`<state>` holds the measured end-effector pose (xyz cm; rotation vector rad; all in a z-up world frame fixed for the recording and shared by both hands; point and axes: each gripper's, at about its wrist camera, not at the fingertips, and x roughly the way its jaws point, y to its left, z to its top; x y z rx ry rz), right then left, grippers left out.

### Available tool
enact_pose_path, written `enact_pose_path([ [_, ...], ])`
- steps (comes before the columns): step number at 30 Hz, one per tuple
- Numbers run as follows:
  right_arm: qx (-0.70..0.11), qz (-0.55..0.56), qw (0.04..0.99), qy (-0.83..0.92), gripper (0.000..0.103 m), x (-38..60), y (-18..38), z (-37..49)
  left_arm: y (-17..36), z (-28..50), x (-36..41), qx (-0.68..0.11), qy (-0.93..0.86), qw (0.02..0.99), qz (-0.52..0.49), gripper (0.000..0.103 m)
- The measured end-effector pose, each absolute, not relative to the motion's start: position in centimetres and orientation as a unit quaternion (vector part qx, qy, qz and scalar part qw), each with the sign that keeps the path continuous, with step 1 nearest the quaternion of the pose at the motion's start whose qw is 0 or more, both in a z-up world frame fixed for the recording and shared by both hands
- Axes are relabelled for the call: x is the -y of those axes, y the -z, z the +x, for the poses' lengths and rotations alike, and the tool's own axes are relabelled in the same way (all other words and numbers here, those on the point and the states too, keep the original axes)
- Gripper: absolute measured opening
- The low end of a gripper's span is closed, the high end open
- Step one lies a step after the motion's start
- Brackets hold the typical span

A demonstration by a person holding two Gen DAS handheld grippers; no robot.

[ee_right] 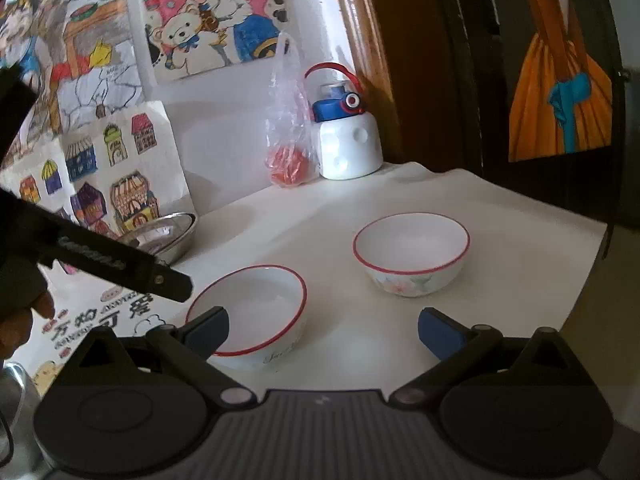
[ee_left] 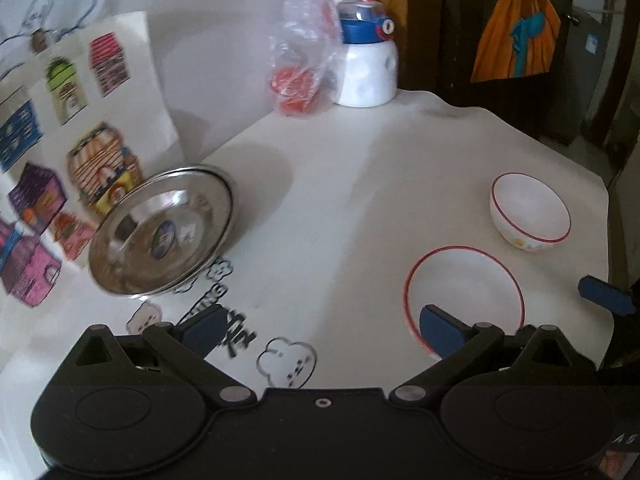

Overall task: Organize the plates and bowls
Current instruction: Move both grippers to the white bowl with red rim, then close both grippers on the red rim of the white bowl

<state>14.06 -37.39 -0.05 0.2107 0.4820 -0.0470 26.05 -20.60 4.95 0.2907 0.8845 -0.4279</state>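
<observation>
On the white surface [ee_right: 500, 240], both tools gape empty: left tool [ee_left: 320, 328] clear of the steel plates [ee_left: 160, 232], right tool [ee_right: 320, 332] nearing the red-rimmed white bowl [ee_right: 256, 312], likely the next grasp.

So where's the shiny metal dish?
The metal dish sits far left in both views, beside the house drawings, across the table from the two red-rimmed bowls.

Each fisheye looks forward and down over its own gripper toward the back wall, close above the white table [ee_left: 340, 200]. Both views share the two red-rimmed bowls, the steel plate [ee_left: 164, 232] and the bottle [ee_right: 348, 140].
</observation>
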Motion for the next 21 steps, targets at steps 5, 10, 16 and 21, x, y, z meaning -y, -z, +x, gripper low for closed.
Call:
enact_pose_path([
  [5, -0.247, 0.098, 0.964, 0.027, 0.101, 37.0, 0.5, 14.7, -3.9, 27.1, 21.9, -0.434, 0.203, 0.865, 0.15, 0.102],
  [10, -0.254, 0.097, 0.962, 0.018, 0.089, 36.9, 0.8, 15.2, -3.2, 27.8, 22.1, -0.445, 0.203, 0.86, 0.148, 0.096],
  [16, -0.251, 0.11, 0.962, 0.006, 0.073, 37.0, 0.8, 15.5, -3.0, 27.9, 22.4, -0.462, 0.219, 0.849, 0.135, 0.079],
  [21, -0.257, 0.131, 0.958, -0.004, 0.055, 37.1, 1.0, 15.7, -3.2, 27.5, 22.9, -0.461, 0.238, 0.844, 0.136, 0.059],
])
